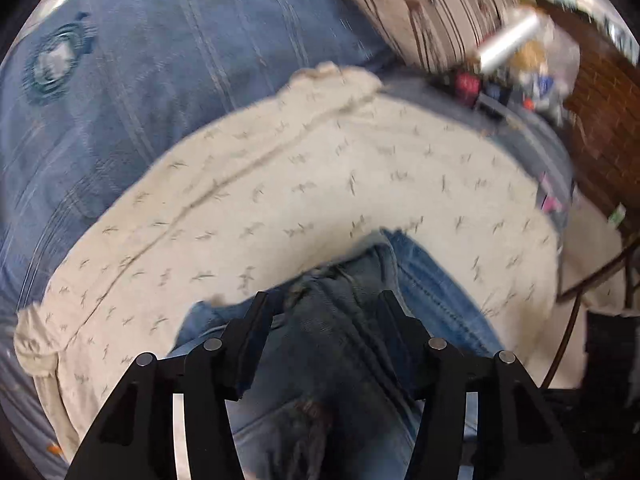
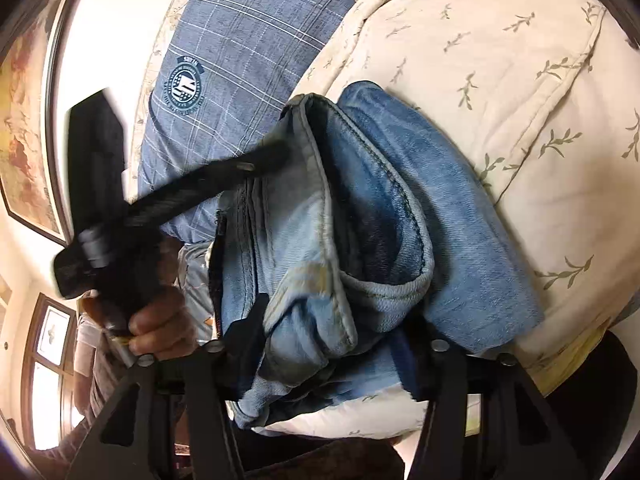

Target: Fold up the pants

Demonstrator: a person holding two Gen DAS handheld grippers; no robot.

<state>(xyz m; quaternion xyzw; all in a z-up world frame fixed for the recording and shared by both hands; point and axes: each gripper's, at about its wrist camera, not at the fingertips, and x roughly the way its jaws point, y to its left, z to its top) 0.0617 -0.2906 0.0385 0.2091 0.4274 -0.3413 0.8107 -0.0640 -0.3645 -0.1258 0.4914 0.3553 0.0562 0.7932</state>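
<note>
Left wrist view: the left gripper (image 1: pixel 322 312) stood half open around bunched blue denim pants (image 1: pixel 340 360) on a cream leaf-print quilt (image 1: pixel 280 184); pad contact unclear, so the fold could slip.
Right wrist view: the right gripper (image 2: pixel 340 332) straddled the pants' crumpled end (image 2: pixel 320 240); grip uncertain, layers could spill apart.

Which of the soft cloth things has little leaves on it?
The cream blanket under the jeans. It has small green leaf sprigs; the blue pillow has white checked lines and a round badge, and the jeans are plain denim.

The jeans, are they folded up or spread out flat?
Folded up: the jeans lie in bunched, doubled layers on the cream blanket.
</note>
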